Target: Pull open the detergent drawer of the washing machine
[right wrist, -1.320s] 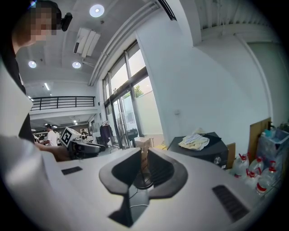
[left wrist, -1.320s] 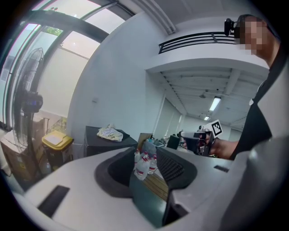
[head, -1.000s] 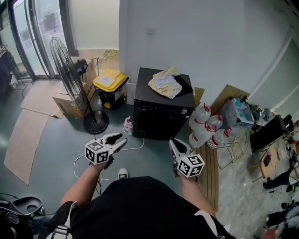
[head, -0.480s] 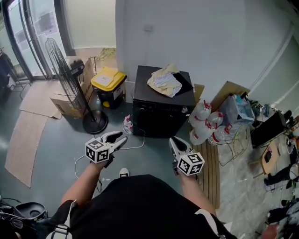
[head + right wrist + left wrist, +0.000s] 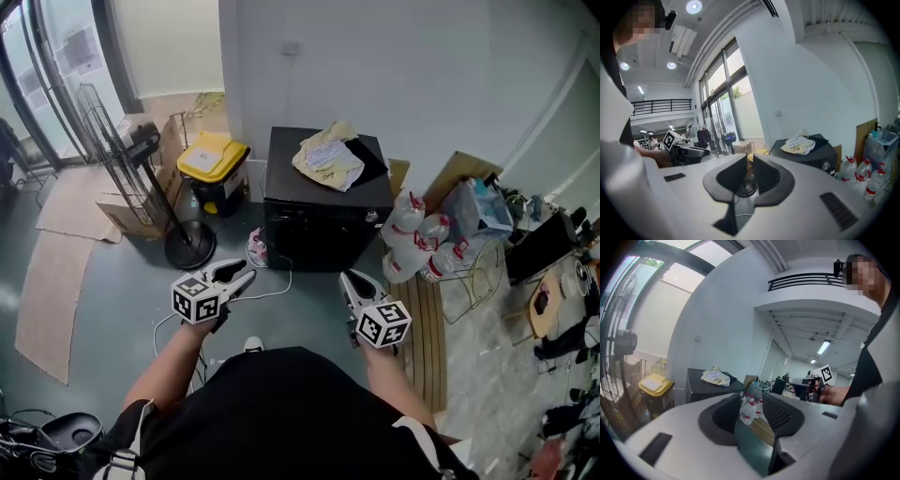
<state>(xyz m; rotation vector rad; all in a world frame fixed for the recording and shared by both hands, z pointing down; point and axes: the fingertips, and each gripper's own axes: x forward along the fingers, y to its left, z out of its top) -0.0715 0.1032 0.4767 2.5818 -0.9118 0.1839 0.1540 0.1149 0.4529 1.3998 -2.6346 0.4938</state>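
- the black box-shaped washing machine (image 5: pixel 323 230) stands on the floor (image 5: pixel 112 281) against the white wall (image 5: pixel 412 84), well apart from both grippers; its detergent drawer is too small to pick out.
- the left gripper (image 5: pixel 242 278) is slightly parted and the right gripper (image 5: pixel 350 284) is clenched. both are empty, probably carried forward ready for the approach.

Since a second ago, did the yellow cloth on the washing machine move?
No. The cloth lies in the same spot as before, on the right half of the washing machine's top.
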